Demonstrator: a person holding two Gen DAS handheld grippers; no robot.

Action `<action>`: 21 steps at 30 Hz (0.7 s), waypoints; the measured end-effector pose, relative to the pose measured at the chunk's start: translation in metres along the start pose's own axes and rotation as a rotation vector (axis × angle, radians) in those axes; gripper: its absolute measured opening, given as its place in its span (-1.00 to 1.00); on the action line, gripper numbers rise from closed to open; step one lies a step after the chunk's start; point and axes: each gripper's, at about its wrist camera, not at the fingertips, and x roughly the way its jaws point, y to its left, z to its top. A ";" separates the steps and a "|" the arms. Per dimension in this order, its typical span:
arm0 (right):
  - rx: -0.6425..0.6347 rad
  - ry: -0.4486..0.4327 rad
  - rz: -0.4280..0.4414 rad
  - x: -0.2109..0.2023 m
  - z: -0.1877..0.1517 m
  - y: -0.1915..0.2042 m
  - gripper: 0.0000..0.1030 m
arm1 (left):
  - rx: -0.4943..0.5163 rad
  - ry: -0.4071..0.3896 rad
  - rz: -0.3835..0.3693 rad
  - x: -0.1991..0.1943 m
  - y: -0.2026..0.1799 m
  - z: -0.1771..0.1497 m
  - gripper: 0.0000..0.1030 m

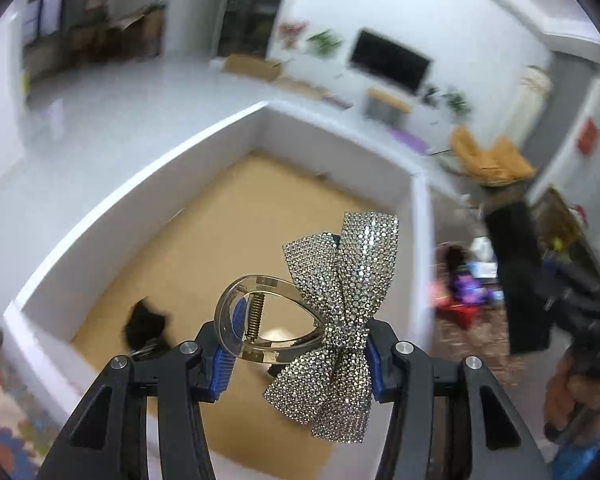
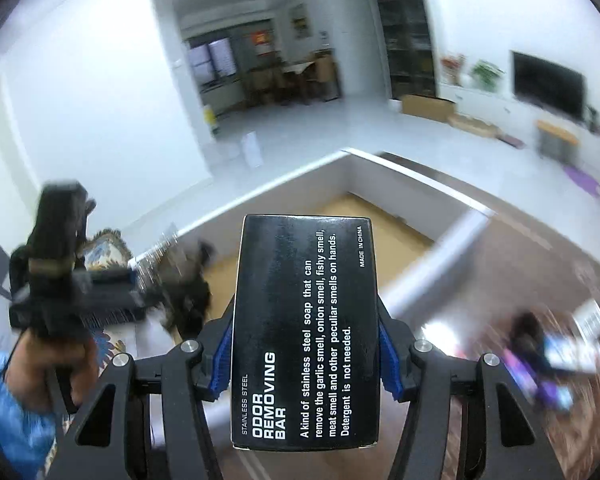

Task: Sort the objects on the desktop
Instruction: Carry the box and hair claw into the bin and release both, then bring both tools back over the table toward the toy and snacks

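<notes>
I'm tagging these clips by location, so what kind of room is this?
Most likely a home living room: a flat television on the wall above a low white cabinet, potted plants beside it, and a dining area further back.

We see a clear, glossy plastic hair claw (image 1: pixel 260 320) with a coiled brass-coloured metal spring (image 1: pixel 256 314) and a bow (image 1: pixel 340 308) crusted in rough, glittering rhinestones. The ribbed blue pads (image 1: pixel 226 354) gripping it look like matt rubber or plastic. The black "Odor Removing Bar" box (image 2: pixel 306 328) seems to be smooth card with a soft sheen. The white-walled bin (image 1: pixel 112 216) looks matt, its tan floor like plain cardboard.
</notes>
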 end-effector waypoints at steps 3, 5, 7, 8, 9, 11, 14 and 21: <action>-0.045 0.052 -0.003 0.062 0.016 0.027 0.14 | -0.037 0.074 0.046 0.027 0.021 -0.010 0.01; -0.052 0.097 -0.023 0.092 0.016 0.034 0.16 | -0.070 0.125 0.062 0.044 0.031 -0.018 0.03; -0.038 0.152 -0.023 0.123 0.011 0.035 0.20 | -0.055 0.150 0.093 0.054 0.031 -0.022 0.05; -0.029 0.169 -0.022 0.133 0.010 0.034 0.29 | -0.037 0.148 0.095 0.054 0.027 -0.021 0.07; -0.018 0.173 -0.028 0.139 0.008 0.032 0.33 | -0.032 0.142 0.101 0.053 0.024 -0.021 0.22; 0.001 0.121 -0.026 0.129 0.003 0.025 0.50 | -0.026 0.098 0.125 0.044 0.020 -0.020 0.50; 0.019 0.000 -0.021 0.088 -0.009 0.012 0.83 | 0.000 -0.018 0.152 0.021 0.018 -0.031 0.52; 0.003 -0.115 -0.191 -0.017 -0.089 -0.041 1.00 | 0.111 -0.183 -0.009 -0.030 -0.063 -0.063 0.52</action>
